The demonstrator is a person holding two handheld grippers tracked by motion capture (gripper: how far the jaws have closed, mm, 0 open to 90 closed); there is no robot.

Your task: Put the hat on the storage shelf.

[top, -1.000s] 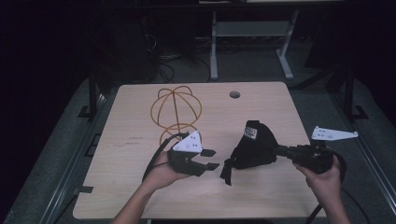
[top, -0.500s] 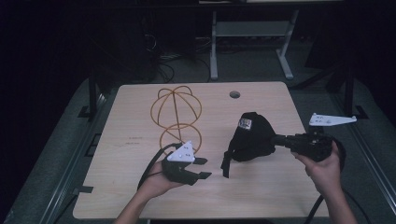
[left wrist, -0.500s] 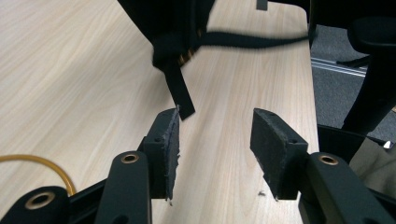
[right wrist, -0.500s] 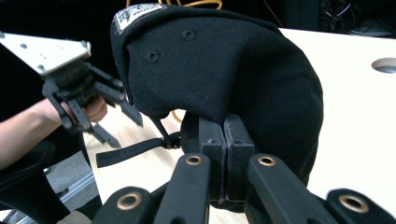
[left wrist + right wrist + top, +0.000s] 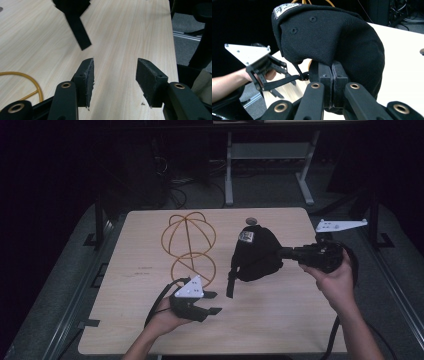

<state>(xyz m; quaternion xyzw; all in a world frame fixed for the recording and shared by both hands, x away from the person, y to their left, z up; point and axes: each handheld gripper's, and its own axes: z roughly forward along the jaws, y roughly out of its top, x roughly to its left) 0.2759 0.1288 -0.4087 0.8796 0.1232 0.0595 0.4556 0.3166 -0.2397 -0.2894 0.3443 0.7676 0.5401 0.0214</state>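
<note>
Black cloth fills the middle right of the high view: a cap (image 5: 257, 252), held off the pale wooden counter (image 5: 280, 320) by the right hand-held gripper (image 5: 285, 252), whose jaws are pressed tight together on its edge. A strap (image 5: 231, 282) hangs from the cap's lower left, its end above the bare wood. To the cap's left, in the upper middle of the frame, stands a yellow wire stand (image 5: 188, 247), apart from the cap. At the lower left the left hand-held gripper (image 5: 212, 302) lies low over the counter, pointing right toward the strap; its jaws have just been opening and stand half apart with only wood between them. A small round hole (image 5: 251, 220) sits at the counter's far edge, just above the cap.
</note>
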